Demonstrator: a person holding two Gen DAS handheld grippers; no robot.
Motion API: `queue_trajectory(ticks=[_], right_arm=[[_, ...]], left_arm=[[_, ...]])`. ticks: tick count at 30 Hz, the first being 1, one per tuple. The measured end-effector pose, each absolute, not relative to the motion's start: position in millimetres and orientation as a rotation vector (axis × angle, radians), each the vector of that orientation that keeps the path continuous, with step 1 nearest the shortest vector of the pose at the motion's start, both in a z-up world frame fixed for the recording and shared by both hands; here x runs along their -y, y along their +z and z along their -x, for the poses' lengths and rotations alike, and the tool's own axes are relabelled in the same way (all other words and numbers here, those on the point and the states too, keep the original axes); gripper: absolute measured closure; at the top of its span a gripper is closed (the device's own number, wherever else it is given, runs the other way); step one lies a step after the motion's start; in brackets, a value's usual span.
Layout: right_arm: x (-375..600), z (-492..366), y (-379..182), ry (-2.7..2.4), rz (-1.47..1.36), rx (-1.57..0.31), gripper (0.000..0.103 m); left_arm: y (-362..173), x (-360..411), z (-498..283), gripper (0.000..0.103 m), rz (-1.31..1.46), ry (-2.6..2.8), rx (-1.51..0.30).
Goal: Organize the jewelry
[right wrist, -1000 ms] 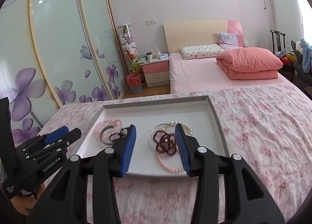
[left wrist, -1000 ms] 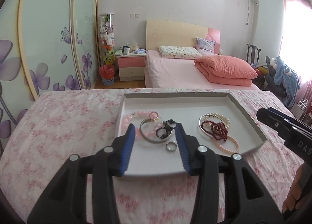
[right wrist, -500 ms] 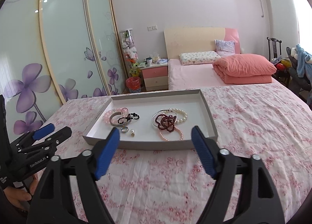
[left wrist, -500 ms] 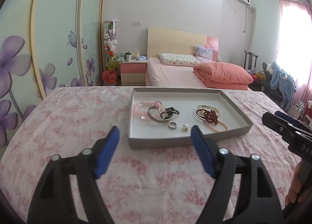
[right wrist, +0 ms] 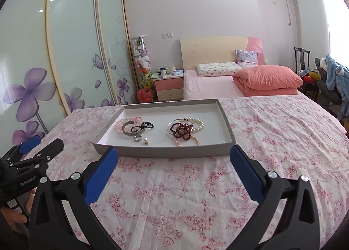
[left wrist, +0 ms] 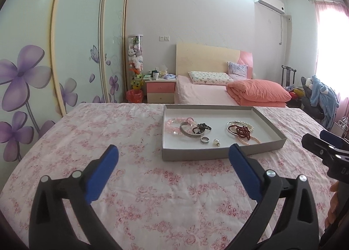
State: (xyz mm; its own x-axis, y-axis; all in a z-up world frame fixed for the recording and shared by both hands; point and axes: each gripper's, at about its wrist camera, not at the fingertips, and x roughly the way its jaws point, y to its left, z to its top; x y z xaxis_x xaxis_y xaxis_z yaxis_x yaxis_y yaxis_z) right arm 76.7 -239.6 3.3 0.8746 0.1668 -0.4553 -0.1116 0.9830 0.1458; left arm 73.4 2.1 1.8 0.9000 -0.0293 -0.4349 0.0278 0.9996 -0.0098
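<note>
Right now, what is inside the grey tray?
The tray holds a pink bead bracelet, silver bangle, ring, pearl and dark red beads. Overlapped strands underneath stay partly hidden.

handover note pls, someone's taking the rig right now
Left hand-held gripper: open, empty, short of the tray.
Right hand-held gripper: open, empty, also short of it.
In the tray, left cluster: pink bead bracelet, silver bangle, black beads, ring, loose pearl. Right cluster: dark red beads, pearl strands.
Done: all jewelry is in the tray.
Left: untangling the piles, if wanted.
</note>
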Motion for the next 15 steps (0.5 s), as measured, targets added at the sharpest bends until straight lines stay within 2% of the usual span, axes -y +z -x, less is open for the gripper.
queue_trajectory(ticks=[15], right_arm=[[236.5,-57.5,-4.3,0.120,-0.080,-0.431,0.002]], left_arm=[[-4.4,3.7,-59.9,0.004,-0.019,-0.018,-0.430]])
